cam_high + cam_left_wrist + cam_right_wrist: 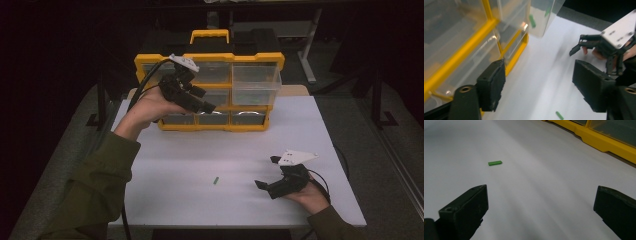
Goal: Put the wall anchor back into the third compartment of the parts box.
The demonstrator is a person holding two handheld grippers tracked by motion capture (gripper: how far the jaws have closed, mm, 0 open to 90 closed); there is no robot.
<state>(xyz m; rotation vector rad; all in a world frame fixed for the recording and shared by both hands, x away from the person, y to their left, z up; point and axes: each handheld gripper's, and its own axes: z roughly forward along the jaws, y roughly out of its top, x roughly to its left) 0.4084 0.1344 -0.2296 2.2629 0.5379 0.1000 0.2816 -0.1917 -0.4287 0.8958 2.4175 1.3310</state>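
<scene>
Person's sleeves at bottom of high view; left gripper (200, 102) raised at yellow drawer organizer (210, 125), upper centre, jaws apart, empty. Right gripper (267, 172) lower right on worktop (200, 160), jaws wide, empty. Green chip (216, 181) lies centre-bottom.

Left gripper view: green chip (559, 115) bottom centre, one drawer (541, 17) pulled out at top.

Right gripper view: green chip (495, 163) upper left.

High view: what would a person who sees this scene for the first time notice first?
Probably the yellow organizer of clear drawers at the far edge of the white table, one upper-right drawer pulled out. The left gripper hangs in front of it, jaws apart and empty. A small green piece lies alone on the table, left of the open right gripper.
</scene>
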